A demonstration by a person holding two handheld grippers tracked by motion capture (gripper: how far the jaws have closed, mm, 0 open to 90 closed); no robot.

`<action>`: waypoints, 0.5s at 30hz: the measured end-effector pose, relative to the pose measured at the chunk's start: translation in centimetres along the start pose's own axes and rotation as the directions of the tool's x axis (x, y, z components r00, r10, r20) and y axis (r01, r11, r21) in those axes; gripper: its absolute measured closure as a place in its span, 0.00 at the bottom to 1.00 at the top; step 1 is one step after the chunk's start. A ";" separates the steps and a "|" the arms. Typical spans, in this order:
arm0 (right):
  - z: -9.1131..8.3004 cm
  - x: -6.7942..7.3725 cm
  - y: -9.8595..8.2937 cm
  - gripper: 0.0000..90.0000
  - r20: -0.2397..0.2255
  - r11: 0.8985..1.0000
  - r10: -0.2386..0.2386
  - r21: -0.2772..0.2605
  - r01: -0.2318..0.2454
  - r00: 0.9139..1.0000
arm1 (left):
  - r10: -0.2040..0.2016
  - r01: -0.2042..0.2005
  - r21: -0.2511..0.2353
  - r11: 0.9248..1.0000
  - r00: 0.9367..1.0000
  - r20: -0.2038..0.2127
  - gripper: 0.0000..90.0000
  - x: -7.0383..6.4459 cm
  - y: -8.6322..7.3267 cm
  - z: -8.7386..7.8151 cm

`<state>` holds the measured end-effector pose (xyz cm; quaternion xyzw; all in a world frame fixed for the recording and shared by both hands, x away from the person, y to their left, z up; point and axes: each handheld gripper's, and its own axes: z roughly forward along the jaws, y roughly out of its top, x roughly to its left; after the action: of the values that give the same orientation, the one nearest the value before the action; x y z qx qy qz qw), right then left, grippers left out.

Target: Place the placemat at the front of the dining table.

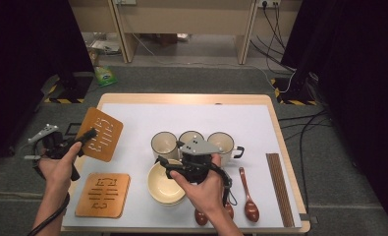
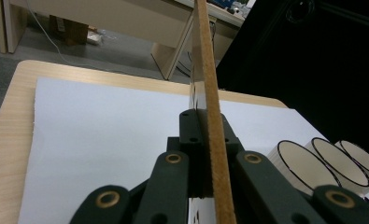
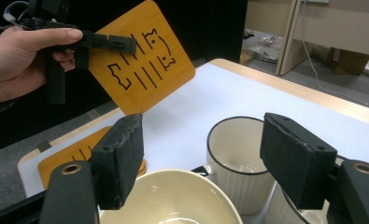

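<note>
A wooden trivet with cut-out slots hangs tilted in the air over the table's left edge, with my left gripper shut on its edge. In the left gripper view it runs edge-on between the closed jaws. From the right gripper view I see its face. A second trivet lies flat at the front left. My right gripper stands open above the cream bowl, with nothing between its fingers. The bowl sits just below the jaws, and a mug stands beyond them.
Three cream mugs stand in a row behind the bowl. Brown spoons lie at the front right, with a bundle of dark chopsticks along the right edge. The white mat covers the far half.
</note>
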<state>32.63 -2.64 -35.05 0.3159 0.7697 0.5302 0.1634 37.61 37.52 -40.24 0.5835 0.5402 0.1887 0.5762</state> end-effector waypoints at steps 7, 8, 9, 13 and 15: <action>-0.3 -0.4 -0.2 0.34 0.008 1.000 0.005 0.000 -0.005 1.000 | 0.001 -0.001 -0.001 1.000 1.000 0.002 0.96 0.0 0.1 0.3; -0.5 -0.6 -0.2 0.34 0.010 1.000 0.011 0.001 -0.011 1.000 | 0.001 -0.001 -0.002 1.000 1.000 0.003 0.96 -0.1 0.2 0.3; -0.5 -0.6 -0.2 0.34 0.010 1.000 0.011 0.001 -0.011 1.000 | 0.001 -0.001 -0.003 1.000 1.000 0.003 0.96 -0.1 0.2 0.4; -0.5 -0.7 -0.4 0.34 0.013 1.000 0.010 0.002 -0.011 1.000 | 0.005 -0.005 -0.004 1.000 1.000 0.003 0.96 -0.2 0.4 0.5; -0.6 -0.8 -0.4 0.34 0.016 1.000 0.011 0.002 -0.011 1.000 | 0.006 -0.006 -0.004 1.000 1.000 0.003 0.96 -0.2 0.4 0.5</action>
<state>32.72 -3.66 -35.29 0.3246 0.7672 0.5277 0.1661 38.18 37.21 -39.93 0.5841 0.5372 0.1906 0.5778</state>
